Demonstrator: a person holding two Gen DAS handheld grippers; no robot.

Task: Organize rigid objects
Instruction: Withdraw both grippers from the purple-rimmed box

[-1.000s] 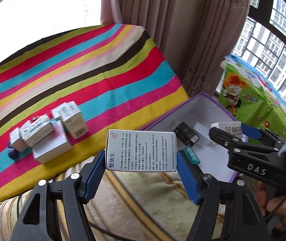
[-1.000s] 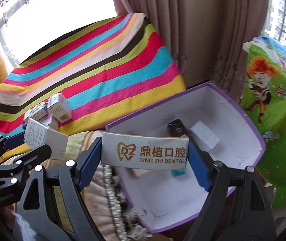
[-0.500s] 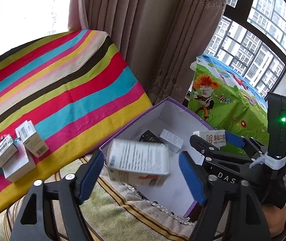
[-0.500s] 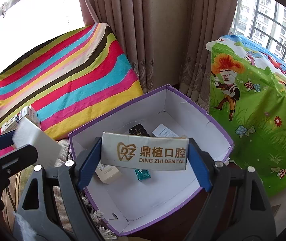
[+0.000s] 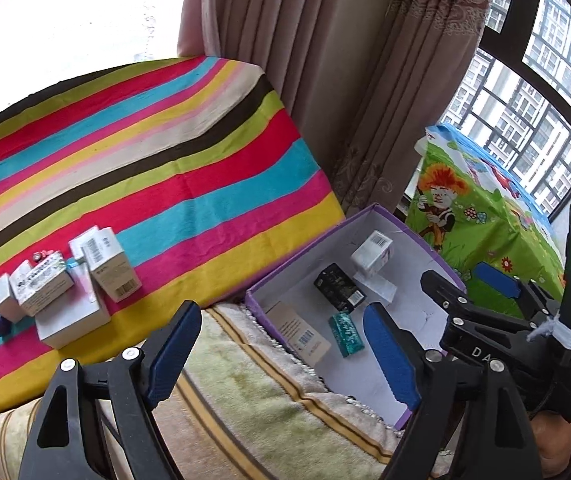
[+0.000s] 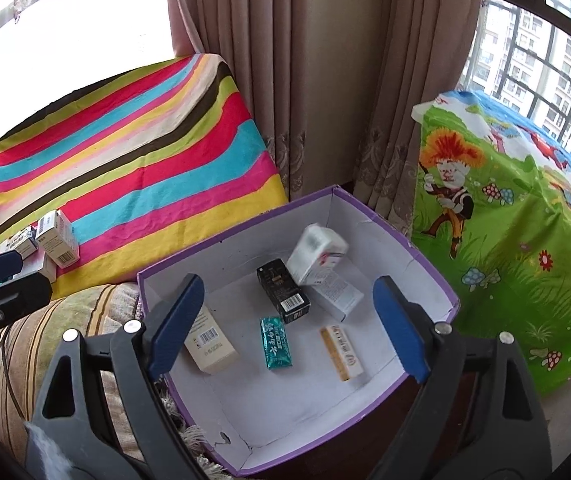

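Observation:
A purple-rimmed carton (image 6: 425, 264) (image 5: 285, 276) with a white inside holds several small boxes. A blurred white box (image 6: 315, 254) (image 5: 371, 254) tips over a black box (image 6: 284, 296) (image 5: 339, 293). A teal pack (image 6: 275, 342) (image 5: 346, 334), a beige barcoded box (image 6: 209, 340) and the narrow dental box (image 6: 341, 354) lie on its floor. My right gripper (image 6: 289, 322) hangs over the carton, jaws opening, nothing between them. My left gripper (image 5: 283, 346) is open and empty at the carton's near-left corner. More white boxes (image 5: 69, 284) sit on the striped cloth.
The striped cloth (image 5: 165, 168) covers a raised surface to the left. A fringed olive blanket (image 5: 245, 392) lies under the left gripper. A cartoon-print green cover (image 6: 525, 240) stands to the right, with curtains (image 6: 305, 80) and a window behind.
Both grippers let go of their boxes. The left's white box fell into the carton; the right's dental box now lies on the carton floor. Both views swung toward the carton.

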